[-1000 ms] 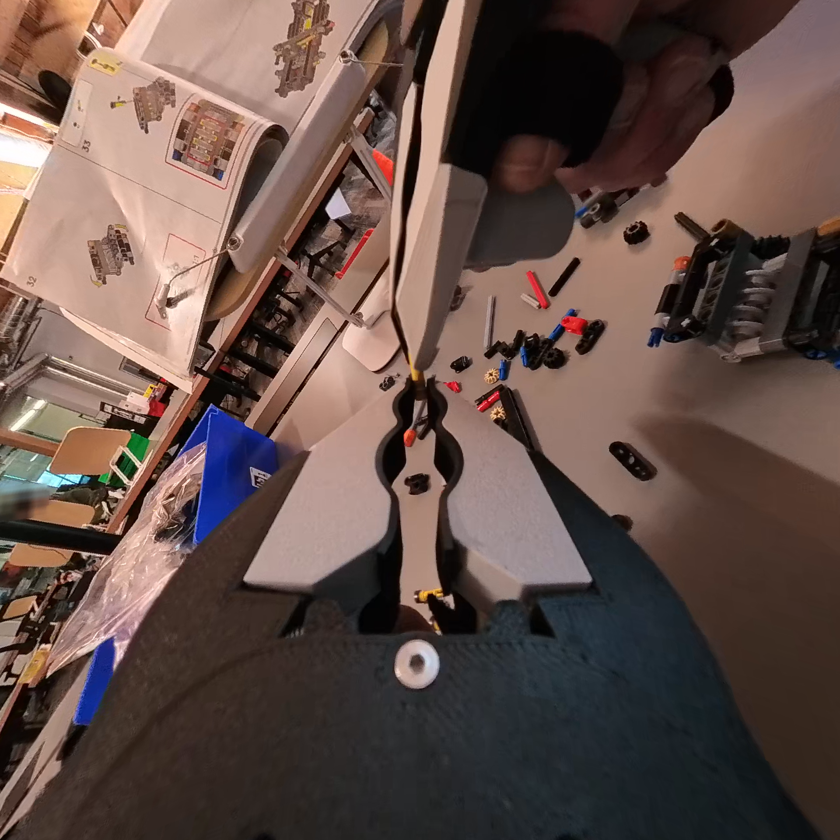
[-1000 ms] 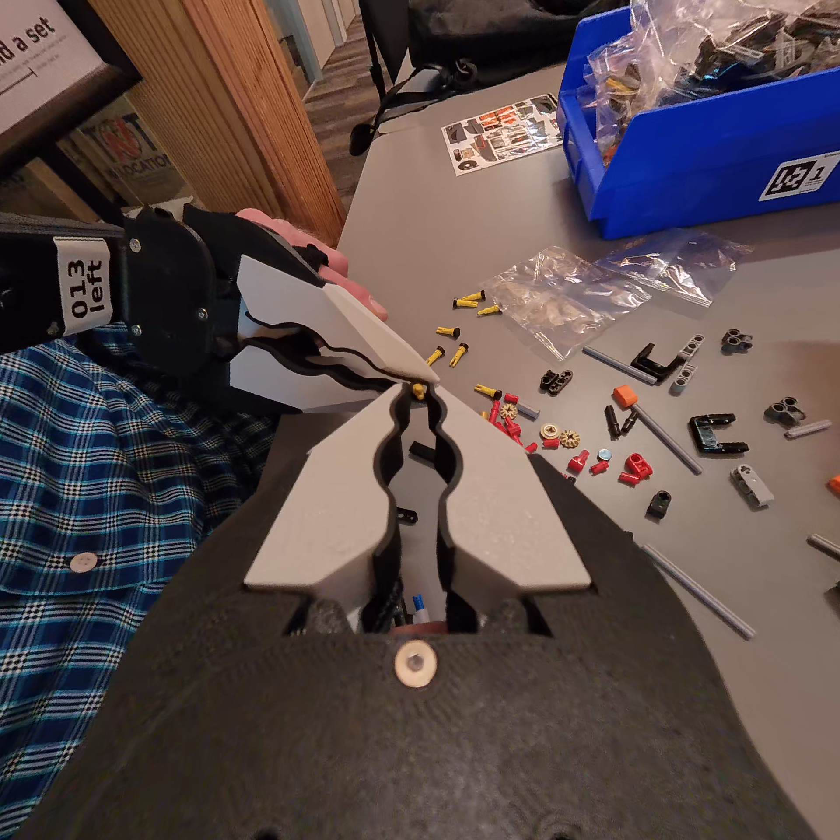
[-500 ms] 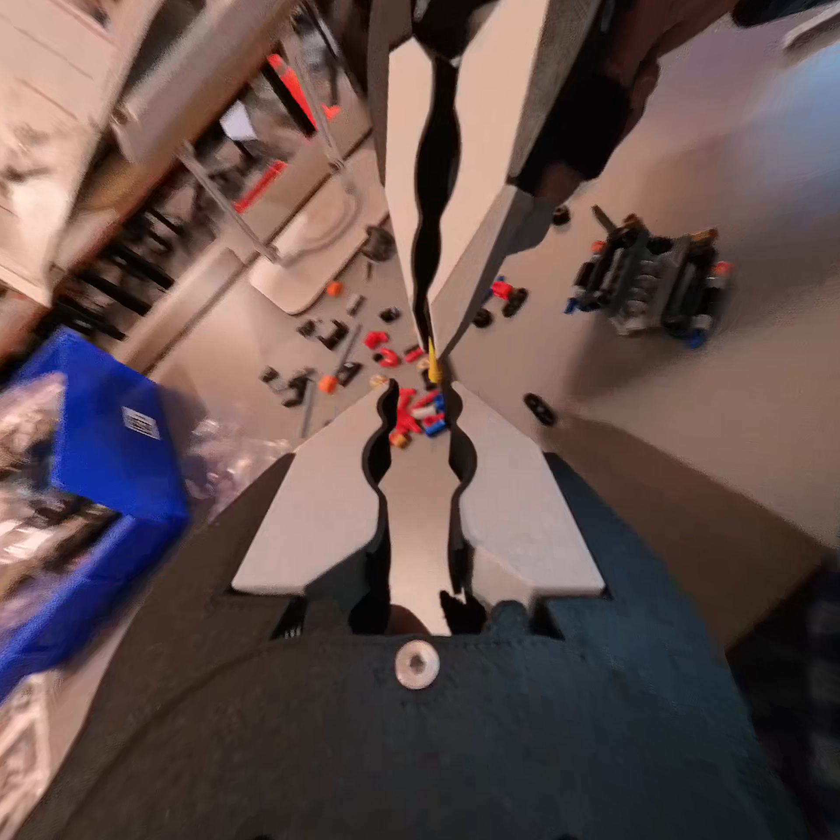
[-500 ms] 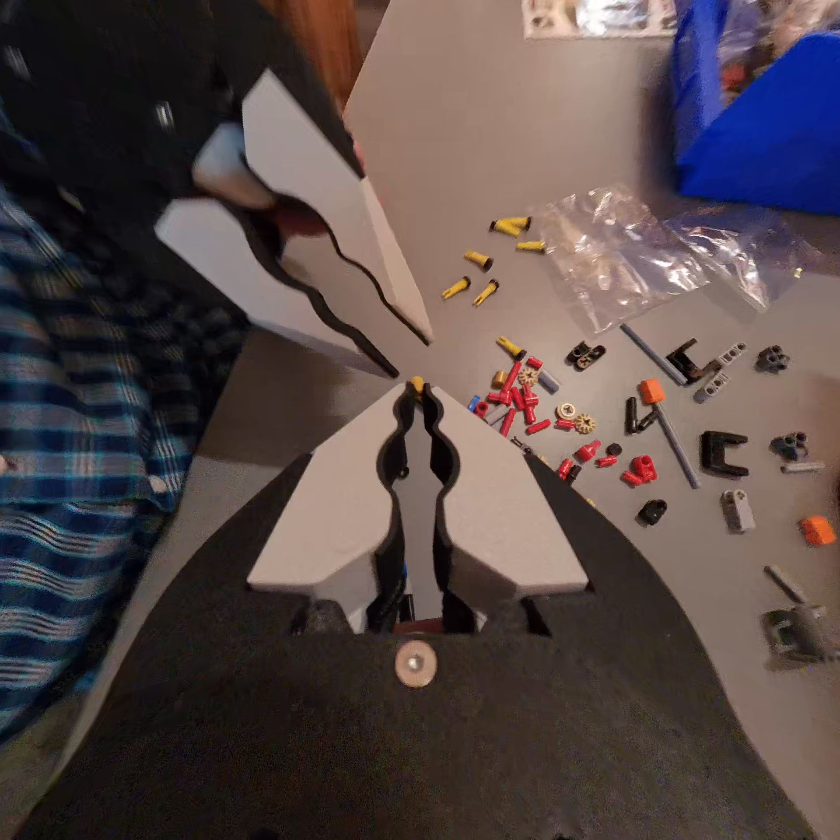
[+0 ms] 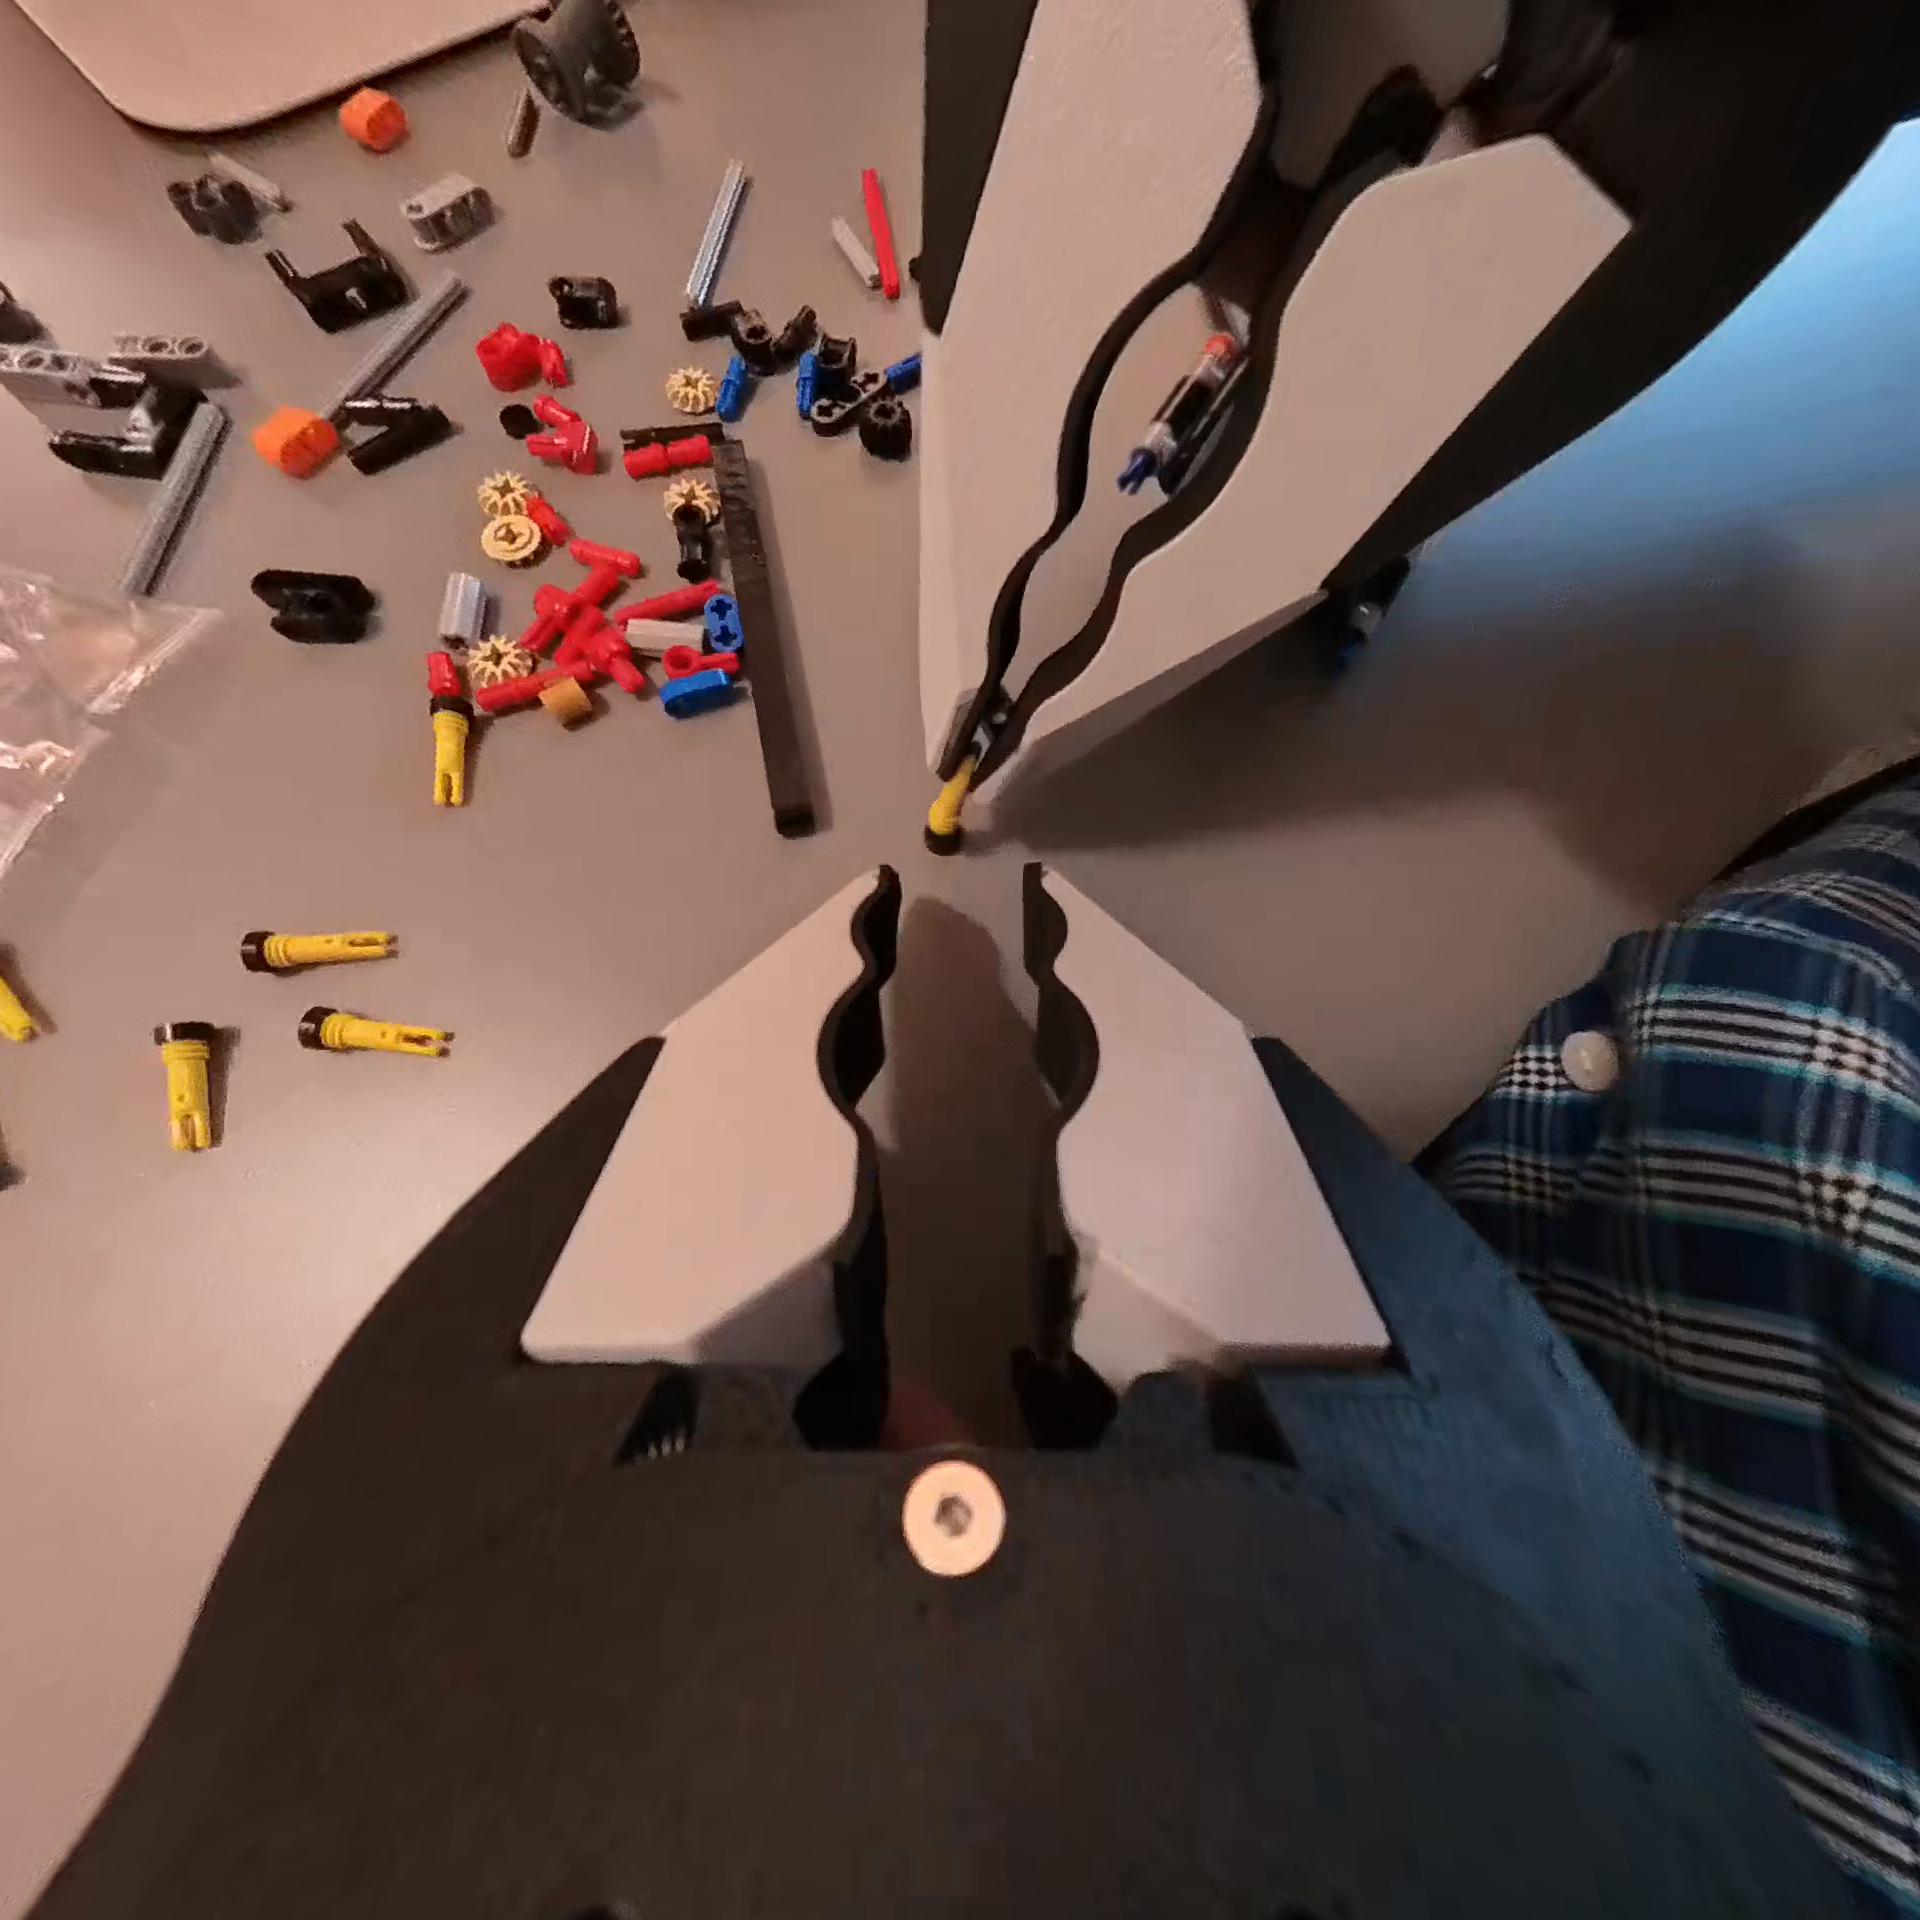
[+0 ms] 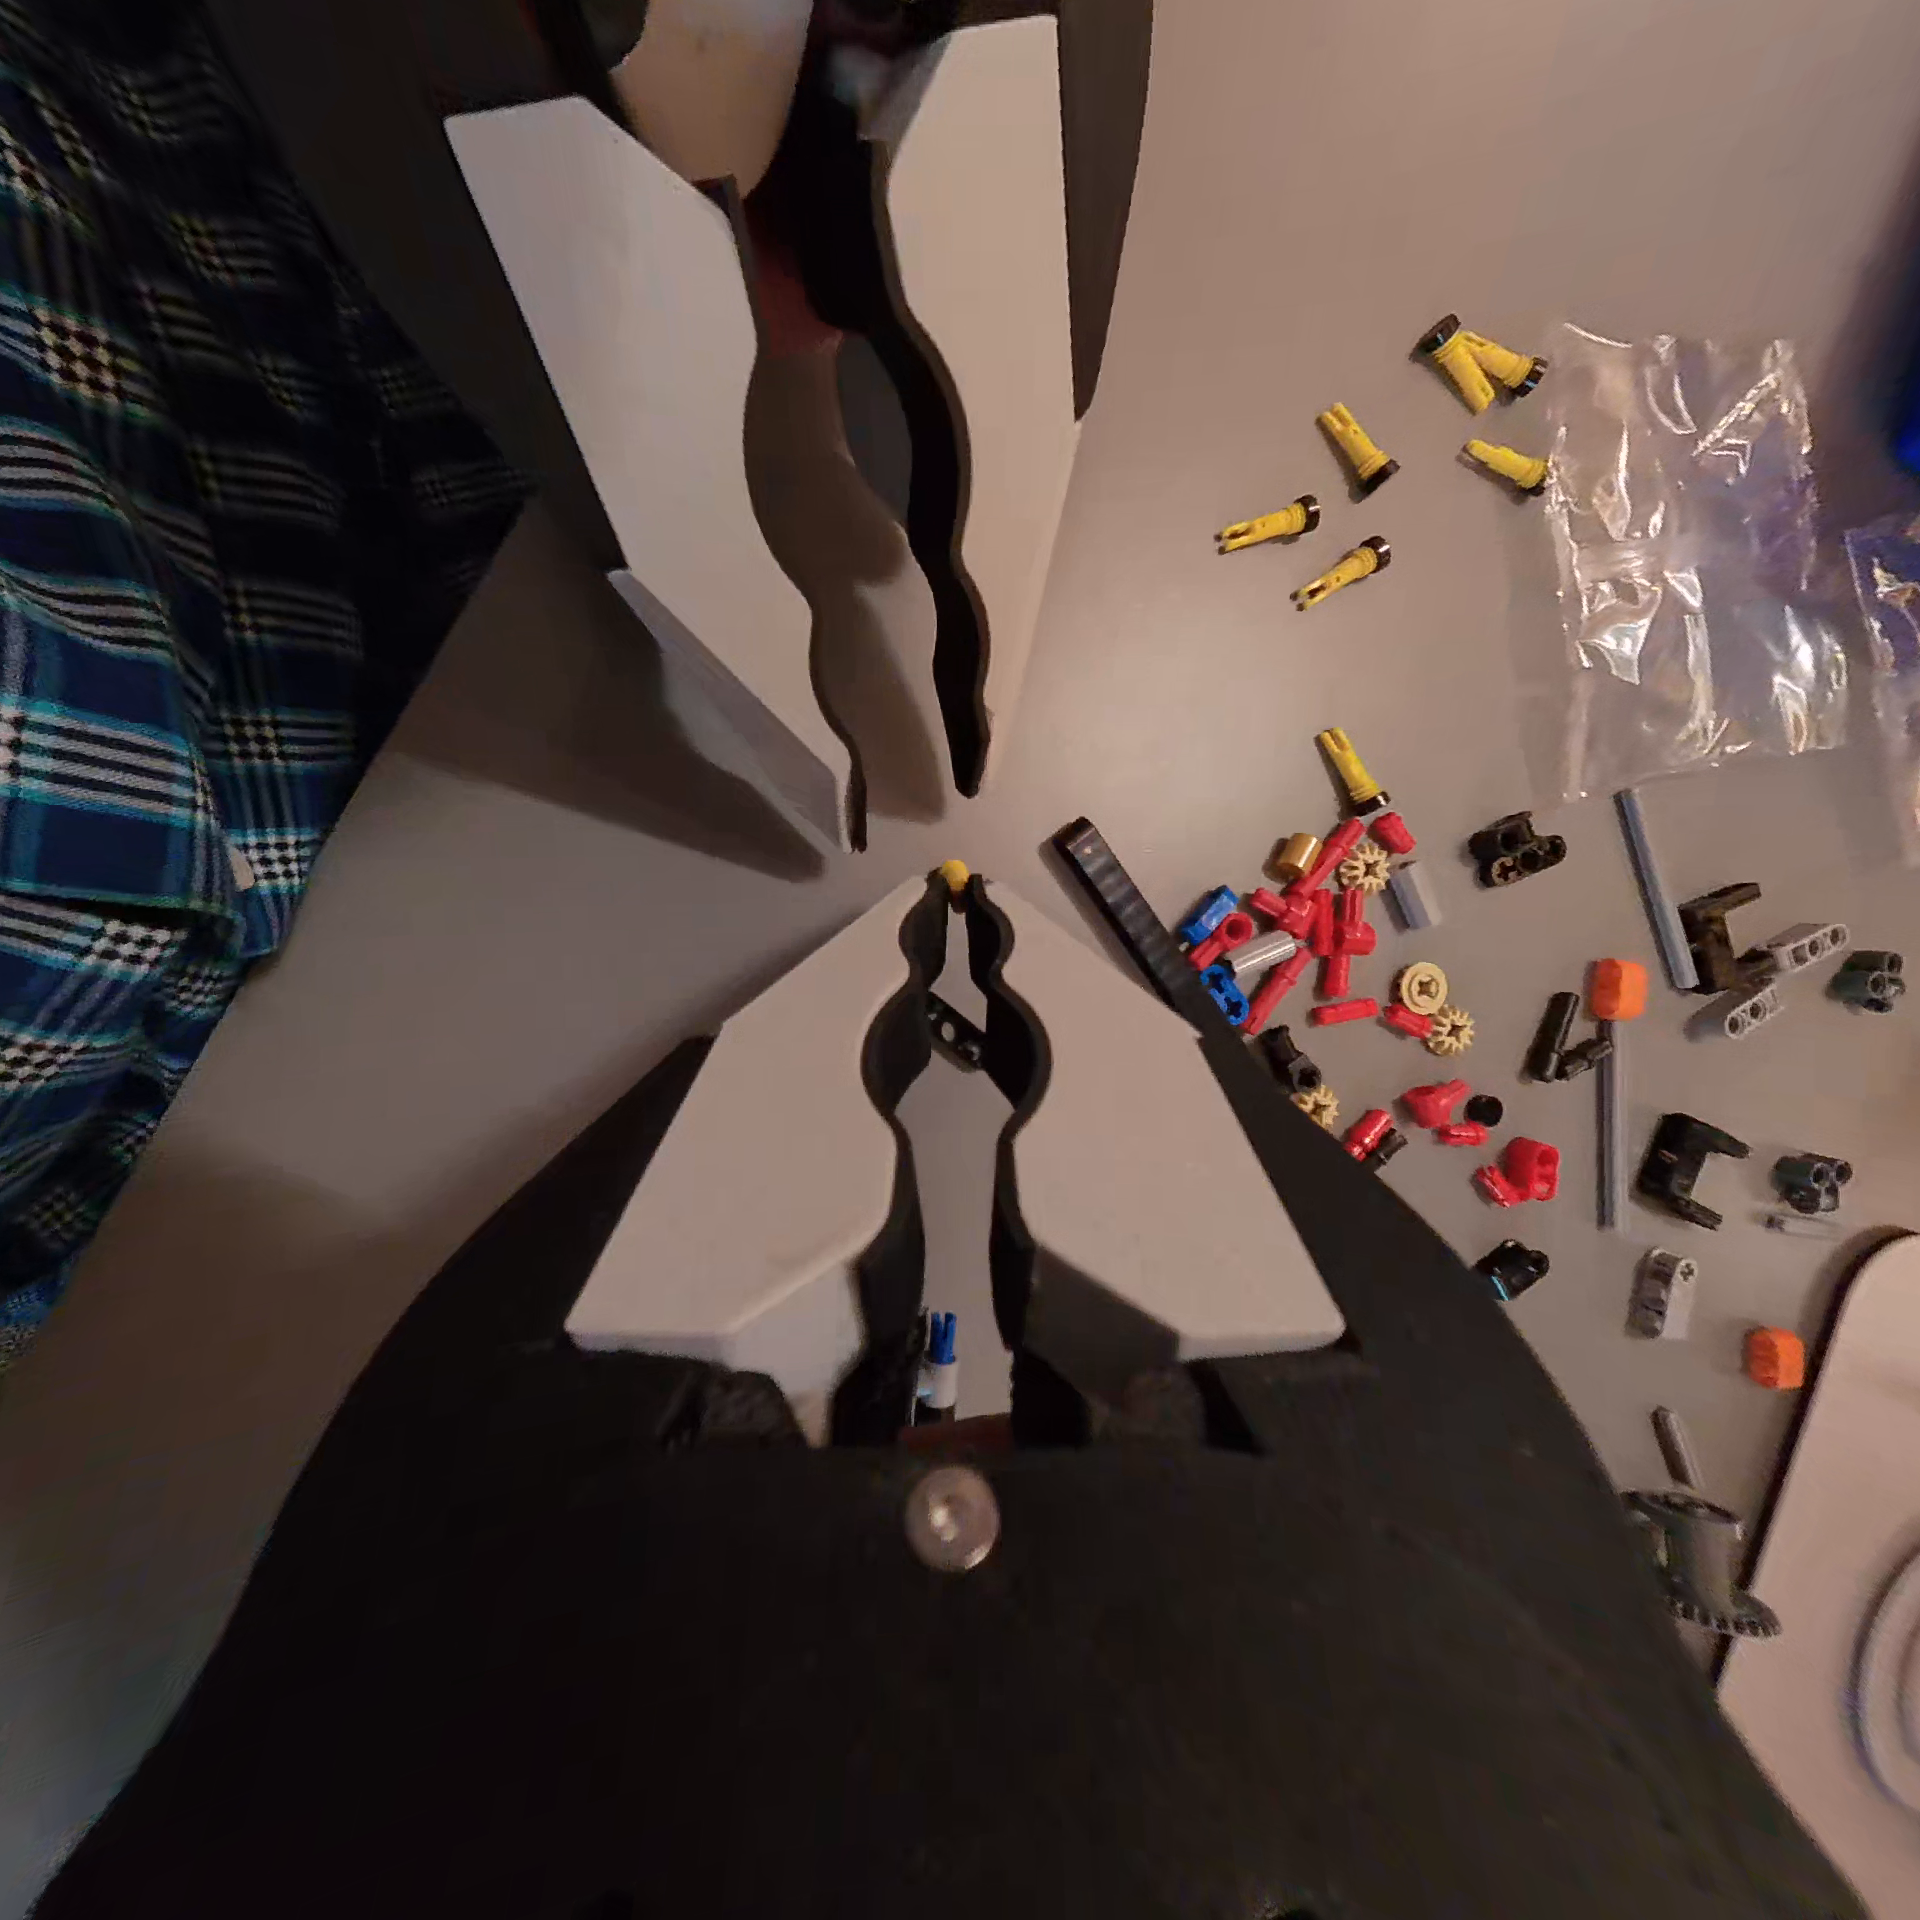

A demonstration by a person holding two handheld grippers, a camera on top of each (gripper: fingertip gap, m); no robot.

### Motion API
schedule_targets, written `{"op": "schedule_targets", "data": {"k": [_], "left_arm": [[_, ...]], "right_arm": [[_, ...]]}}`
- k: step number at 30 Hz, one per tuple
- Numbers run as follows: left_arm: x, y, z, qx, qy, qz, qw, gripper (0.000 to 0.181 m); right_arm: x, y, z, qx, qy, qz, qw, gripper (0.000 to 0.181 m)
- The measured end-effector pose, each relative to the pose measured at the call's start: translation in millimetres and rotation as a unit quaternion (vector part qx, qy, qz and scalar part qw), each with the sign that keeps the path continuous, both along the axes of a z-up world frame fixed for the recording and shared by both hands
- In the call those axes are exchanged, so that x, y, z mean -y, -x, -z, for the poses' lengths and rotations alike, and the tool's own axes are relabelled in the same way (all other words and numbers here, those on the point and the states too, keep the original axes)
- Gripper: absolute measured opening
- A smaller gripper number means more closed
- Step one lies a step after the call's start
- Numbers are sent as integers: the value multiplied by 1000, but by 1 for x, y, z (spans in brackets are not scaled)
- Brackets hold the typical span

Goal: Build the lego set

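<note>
My right gripper (image 6: pixel 951 883) is shut on a small yellow pin (image 6: pixel 949 871) whose black-capped end pokes out past the tips; this pin also shows in the left wrist view (image 5: pixel 951 800). My left gripper (image 5: pixel 956 878) is open and empty, its tips just short of that pin, facing the right gripper (image 5: pixel 982 743) tip to tip above the grey table (image 5: pixel 520 1195). In the right wrist view the left gripper (image 6: pixel 914 810) stands open. A black holed piece (image 6: pixel 956 1029) shows in the gap between the right fingers; I cannot tell whether it is held.
Several loose yellow pins (image 5: pixel 317 948) lie left of my left gripper. A heap of red, blue and tan small parts (image 6: pixel 1309 925) and a long black toothed bar (image 6: pixel 1122 914) lie right of my right gripper. Clear bags (image 6: pixel 1704 582) lie farther off. A person's plaid shirt (image 5: pixel 1714 1247) is close by. Both grippers' tips are close together, under 4 cm apart.
Both grippers have tilted down over the table. My left gripper has opened and drawn off the yellow pin. My right gripper stays shut on it.
</note>
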State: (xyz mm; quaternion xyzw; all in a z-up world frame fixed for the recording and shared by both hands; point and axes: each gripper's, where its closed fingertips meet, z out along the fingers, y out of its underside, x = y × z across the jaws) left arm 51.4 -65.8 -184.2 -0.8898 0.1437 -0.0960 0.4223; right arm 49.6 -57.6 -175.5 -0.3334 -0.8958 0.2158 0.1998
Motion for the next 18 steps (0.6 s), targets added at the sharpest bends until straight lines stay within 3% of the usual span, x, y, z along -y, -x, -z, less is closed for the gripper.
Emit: {"op": "schedule_targets", "data": {"k": [18], "left_arm": [[-1, -5, 2, 66, 37, 11, 997, 19]], "right_arm": [[0, -1, 8, 33, -55, -31, 997, 1]]}}
